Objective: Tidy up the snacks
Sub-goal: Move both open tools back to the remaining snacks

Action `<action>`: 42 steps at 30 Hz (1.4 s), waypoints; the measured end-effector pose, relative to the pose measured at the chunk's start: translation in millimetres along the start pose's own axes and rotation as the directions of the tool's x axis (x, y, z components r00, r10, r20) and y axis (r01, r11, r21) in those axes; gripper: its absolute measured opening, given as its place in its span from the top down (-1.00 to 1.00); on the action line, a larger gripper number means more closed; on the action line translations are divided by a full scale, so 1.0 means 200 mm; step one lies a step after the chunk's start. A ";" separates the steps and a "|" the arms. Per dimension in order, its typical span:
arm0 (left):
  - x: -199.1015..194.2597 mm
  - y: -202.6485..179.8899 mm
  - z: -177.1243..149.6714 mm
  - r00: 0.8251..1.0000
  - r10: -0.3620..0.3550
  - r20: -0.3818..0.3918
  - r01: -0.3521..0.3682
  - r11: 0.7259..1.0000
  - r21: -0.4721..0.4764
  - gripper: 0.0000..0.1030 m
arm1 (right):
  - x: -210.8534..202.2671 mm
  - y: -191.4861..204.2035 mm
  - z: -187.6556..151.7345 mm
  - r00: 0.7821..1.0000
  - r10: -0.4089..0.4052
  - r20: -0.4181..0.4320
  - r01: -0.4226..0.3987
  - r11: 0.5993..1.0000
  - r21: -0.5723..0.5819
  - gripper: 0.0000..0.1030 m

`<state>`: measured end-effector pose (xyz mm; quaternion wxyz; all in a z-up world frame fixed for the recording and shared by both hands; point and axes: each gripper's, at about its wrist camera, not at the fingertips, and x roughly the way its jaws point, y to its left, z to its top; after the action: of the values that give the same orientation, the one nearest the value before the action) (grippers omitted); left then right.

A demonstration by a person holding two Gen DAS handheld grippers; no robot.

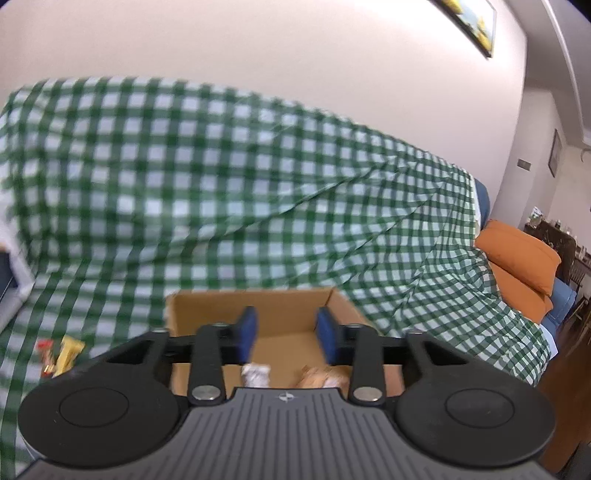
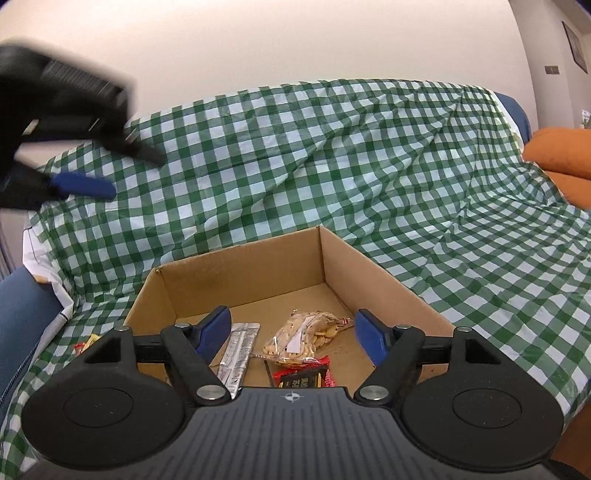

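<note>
Left of the box (image 1: 258, 302), outside it, lie light, crinkly snack packets (image 1: 61, 356), best pinched mid-body. My left gripper (image 1: 287, 332) stands partly open and empty; my right gripper (image 2: 291, 332) gapes wide, empty, over the box.

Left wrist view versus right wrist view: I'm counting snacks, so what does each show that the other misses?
Only the left wrist view shows the framed picture on the wall. Only the right wrist view shows the red-and-black snack packet inside the box, plus the blurred left gripper from outside. Both show the open brown cardboard box, silver wrapper, clear cracker bag, green checked cloth and orange cushion.
</note>
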<state>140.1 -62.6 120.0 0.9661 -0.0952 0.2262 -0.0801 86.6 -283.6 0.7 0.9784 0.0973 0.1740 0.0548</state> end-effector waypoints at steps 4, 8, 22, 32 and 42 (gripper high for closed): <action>-0.11 0.25 -0.14 0.999 0.044 0.000 -0.044 0.996 -0.077 0.36 | -0.01 0.01 -0.01 1.000 0.001 -0.006 -0.001 1.000 -0.018 -0.47; -0.15 0.54 -0.31 0.990 0.129 -0.048 -0.134 0.983 -0.128 0.36 | -0.02 0.03 -0.02 1.000 0.002 -0.015 -0.002 0.999 -0.039 -0.32; -0.14 1.07 -0.69 0.942 0.287 -0.176 -0.322 0.921 -0.220 0.30 | -0.02 0.10 -0.08 0.998 0.039 -0.056 -0.041 0.998 -0.045 0.15; 0.01 1.11 -0.72 0.914 0.324 -0.244 -0.374 0.906 -0.198 0.03 | -0.07 0.19 -0.10 0.997 0.052 -0.059 -0.057 0.995 -0.085 0.15; -0.01 1.18 -0.72 0.915 0.294 -0.275 -0.371 0.882 -0.291 0.15 | -0.09 0.36 -0.06 0.990 0.117 -0.083 -0.128 0.981 -0.146 0.15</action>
<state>99.1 145.8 -58.5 0.9031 -0.2089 0.3563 0.1174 60.4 -214.3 10.9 0.9706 0.0315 0.1990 0.1316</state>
